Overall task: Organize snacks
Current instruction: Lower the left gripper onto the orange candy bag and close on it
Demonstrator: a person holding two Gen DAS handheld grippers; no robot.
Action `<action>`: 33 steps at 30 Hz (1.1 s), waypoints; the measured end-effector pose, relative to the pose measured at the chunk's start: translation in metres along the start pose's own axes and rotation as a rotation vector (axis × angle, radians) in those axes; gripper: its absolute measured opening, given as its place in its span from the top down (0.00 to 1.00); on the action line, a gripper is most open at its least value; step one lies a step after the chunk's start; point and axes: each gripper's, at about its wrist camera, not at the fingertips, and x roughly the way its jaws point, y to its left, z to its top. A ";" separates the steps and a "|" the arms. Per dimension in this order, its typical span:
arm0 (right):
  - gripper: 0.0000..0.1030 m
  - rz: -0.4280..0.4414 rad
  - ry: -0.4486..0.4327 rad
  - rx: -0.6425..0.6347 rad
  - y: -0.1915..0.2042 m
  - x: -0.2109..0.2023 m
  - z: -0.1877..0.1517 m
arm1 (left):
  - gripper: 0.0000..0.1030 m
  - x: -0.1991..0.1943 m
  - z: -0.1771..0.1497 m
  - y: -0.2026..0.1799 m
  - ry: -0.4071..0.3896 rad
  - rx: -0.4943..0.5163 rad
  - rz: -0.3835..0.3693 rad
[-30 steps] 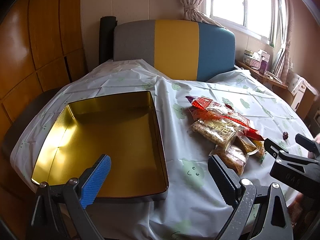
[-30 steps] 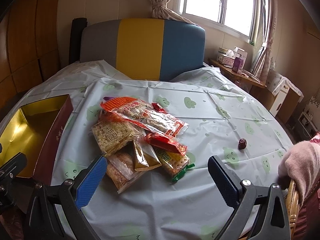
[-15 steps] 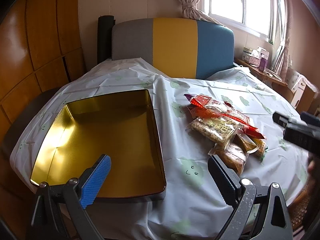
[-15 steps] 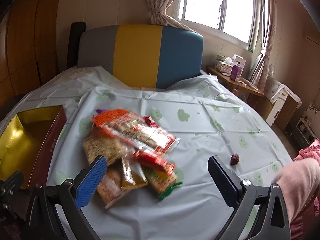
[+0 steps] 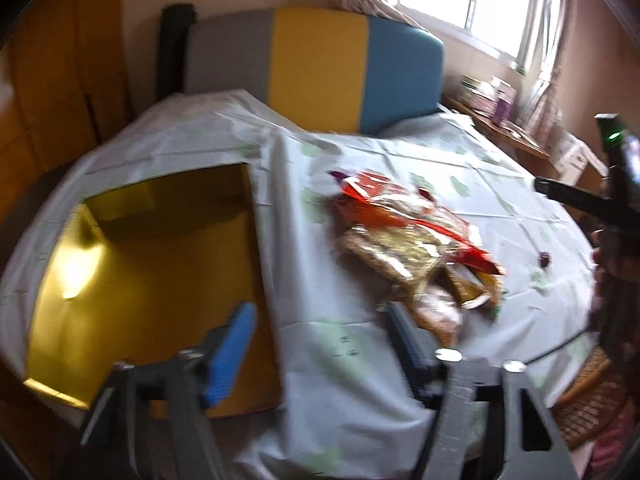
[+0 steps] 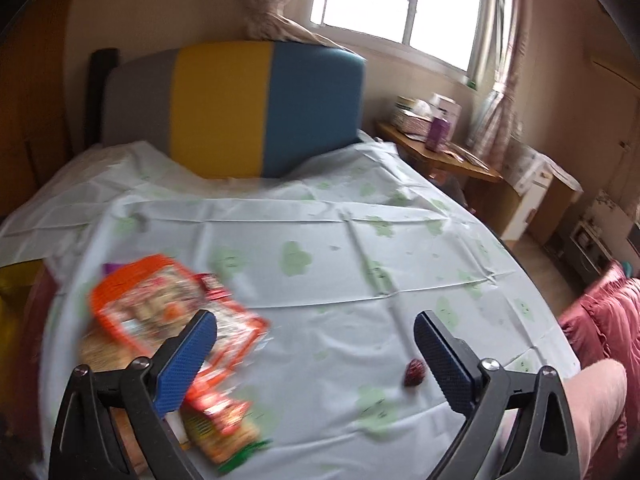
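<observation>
The left gripper has just been closing but holds nothing, the right gripper is wide open, and the snack packets lie at two o'clock from the gold box.

Motion is blurring the snack packets so their print is unreadable; the gold tin is running off the right view's left edge
</observation>
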 end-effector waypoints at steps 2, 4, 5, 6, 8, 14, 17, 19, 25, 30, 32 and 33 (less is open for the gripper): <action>0.07 0.003 0.016 0.031 -0.011 0.015 0.000 | 0.65 0.011 0.010 -0.007 0.044 -0.011 -0.072; 0.08 0.016 0.039 0.073 -0.020 0.025 -0.003 | 0.73 0.020 0.018 -0.015 0.080 -0.031 -0.126; 0.08 0.027 0.055 0.092 -0.022 0.028 -0.003 | 0.73 0.026 0.025 -0.019 0.097 -0.047 -0.154; 0.08 0.044 0.062 0.112 -0.025 0.030 -0.003 | 0.74 0.028 0.028 -0.022 0.104 -0.055 -0.168; 0.08 0.047 0.051 0.122 -0.027 0.030 -0.003 | 0.74 0.038 0.041 -0.034 0.127 -0.074 -0.220; 0.08 0.087 0.064 0.165 -0.032 0.034 -0.002 | 0.79 0.074 0.070 -0.061 0.203 -0.158 -0.309; 0.08 0.100 0.063 0.189 -0.035 0.034 0.000 | 0.83 0.095 0.081 -0.063 0.232 -0.192 -0.292; 0.08 0.111 0.067 0.206 -0.037 0.035 0.000 | 0.83 0.107 0.086 -0.057 0.244 -0.222 -0.242; 0.08 0.148 0.086 0.215 -0.038 0.037 0.000 | 0.68 0.124 0.093 -0.014 0.207 -0.349 -0.164; 0.08 0.166 0.100 0.200 -0.035 0.040 0.000 | 0.67 0.141 0.092 0.000 0.208 -0.387 -0.165; 0.08 0.168 0.100 0.202 -0.036 0.039 -0.001 | 0.69 0.151 0.092 0.003 0.235 -0.426 -0.208; 0.08 0.168 0.102 0.203 -0.036 0.039 -0.001 | 0.69 0.155 0.092 0.003 0.247 -0.434 -0.219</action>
